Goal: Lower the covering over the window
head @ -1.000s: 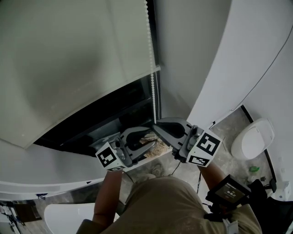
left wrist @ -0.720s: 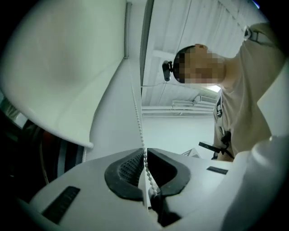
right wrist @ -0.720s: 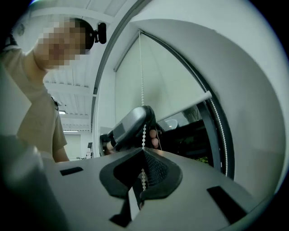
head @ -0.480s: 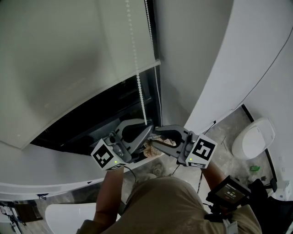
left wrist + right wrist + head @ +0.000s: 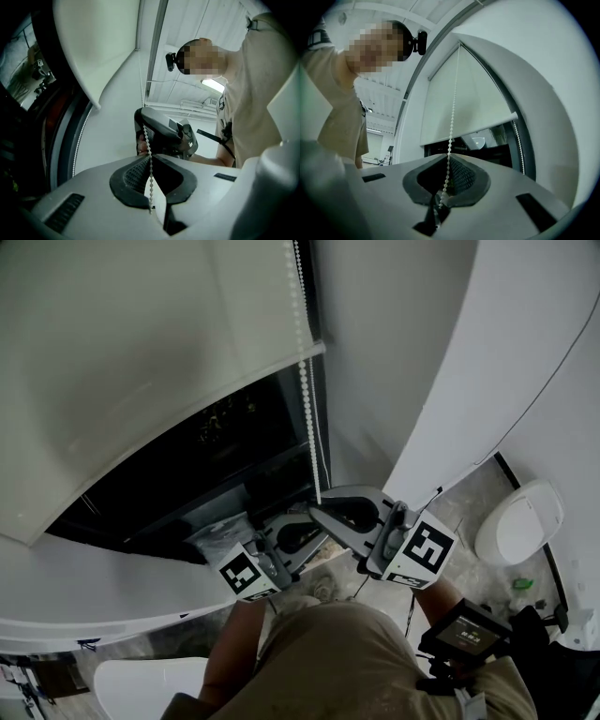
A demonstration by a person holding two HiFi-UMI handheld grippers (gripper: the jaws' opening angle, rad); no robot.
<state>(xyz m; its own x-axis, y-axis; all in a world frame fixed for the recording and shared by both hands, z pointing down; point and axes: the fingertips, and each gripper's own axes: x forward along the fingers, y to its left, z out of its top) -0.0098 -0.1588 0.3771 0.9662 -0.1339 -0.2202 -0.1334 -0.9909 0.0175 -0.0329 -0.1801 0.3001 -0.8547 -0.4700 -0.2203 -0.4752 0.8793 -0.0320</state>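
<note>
The roller blind [image 5: 141, 362] hung above and beyond both my hand-held grippers. Its bottom bar sat well up the window [image 5: 216, 460], whose dark glass lay bare just past my jaw tips, so I judged the lowering only partly done. My left hand-held gripper [image 5: 150, 157], just below the right one, had just been closing and was pinched on the bead chain [image 5: 308, 427], which ran on up from its jaws. My right hand-held gripper [image 5: 449, 155] had just been easing apart, yet its tips looked pressed on that chain. I took this for a hand-over-hand pull. Next, I reckoned, the left must draw the chain down while the right let go and reached higher.
</note>
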